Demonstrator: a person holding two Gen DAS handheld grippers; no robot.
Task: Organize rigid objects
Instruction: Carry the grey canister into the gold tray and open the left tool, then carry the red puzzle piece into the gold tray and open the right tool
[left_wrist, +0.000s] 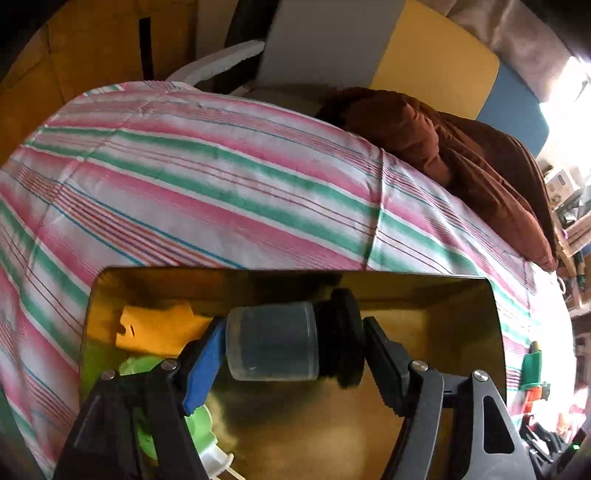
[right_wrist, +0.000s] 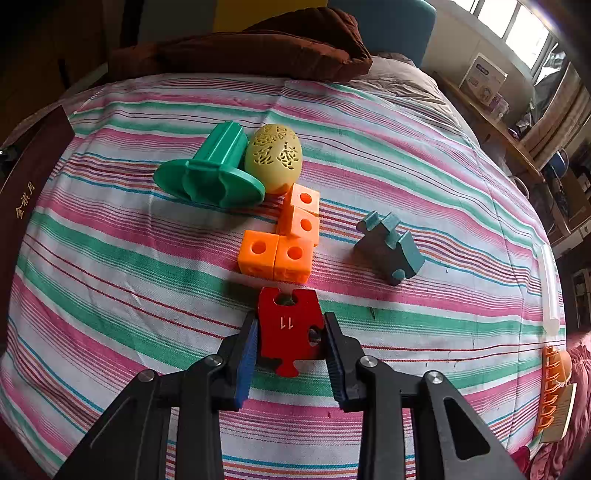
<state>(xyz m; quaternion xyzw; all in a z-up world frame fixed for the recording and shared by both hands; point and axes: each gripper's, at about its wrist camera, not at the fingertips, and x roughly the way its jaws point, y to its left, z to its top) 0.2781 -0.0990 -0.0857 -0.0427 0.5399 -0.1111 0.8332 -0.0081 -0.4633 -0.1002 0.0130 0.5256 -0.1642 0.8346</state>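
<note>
Left gripper (left_wrist: 295, 345): pinches a small jar end to end, held sideways above the gold tray.
Jar (left_wrist: 273, 341): translucent grey-blue cylinder with a black ribbed screw cap (left_wrist: 341, 338); blue pad on its base, black pad on the cap.
Gold tray (left_wrist: 495, 325): shiny, rectangular, lying on the striped bedspread (left_wrist: 207, 184); an orange block (left_wrist: 159, 326) sits by its far left corner, a light green piece (left_wrist: 199, 428) along its left side.
Right gripper (right_wrist: 290, 341): nearly shut, clamping a red puzzle-shaped block by its two sides.
Red block (right_wrist: 288, 328): flat, glossy, white "11" on its face, low over the near middle of the bedspread.
Bedspread middle: orange cubes with round holes (right_wrist: 282, 240) joined in an L, a teal puzzle block (right_wrist: 389, 247) right of them.
Farther back: green flanged piece (right_wrist: 210, 171) lying tipped, touching a yellow pierced egg (right_wrist: 273, 157).
Far edge: brown cushion (right_wrist: 240, 48).
</note>
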